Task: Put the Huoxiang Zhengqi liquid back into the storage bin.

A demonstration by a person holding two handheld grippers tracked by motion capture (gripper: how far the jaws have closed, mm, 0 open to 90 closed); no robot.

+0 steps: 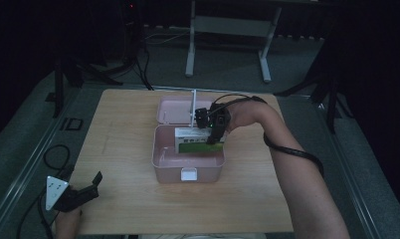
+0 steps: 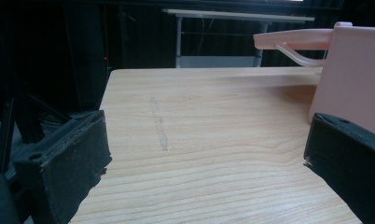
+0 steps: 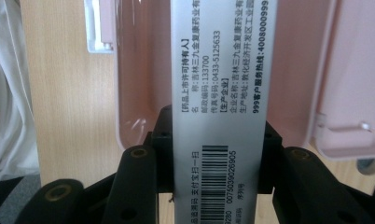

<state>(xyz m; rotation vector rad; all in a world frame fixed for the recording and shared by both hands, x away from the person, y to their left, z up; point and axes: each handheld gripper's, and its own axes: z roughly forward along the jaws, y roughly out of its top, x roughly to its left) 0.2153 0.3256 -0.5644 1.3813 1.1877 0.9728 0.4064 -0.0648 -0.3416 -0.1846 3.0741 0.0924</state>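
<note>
The table (image 1: 123,129) is showing pale wood grain — smooth, with a soft sheen. The pink box (image 1: 160,162) is looking like glossy plastic. The carton (image 3: 218,93) is reading as smooth printed card, and the left gripper (image 2: 204,158) pads (image 2: 73,163) are looking matt, rough-edged black — foam-like.

White-and-green medicine carton (image 1: 198,141) held tilted inside the open pink box (image 1: 160,162).

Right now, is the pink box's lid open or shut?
Open: the lid lies swung back behind the pink box, whose cavity is exposed.
</note>
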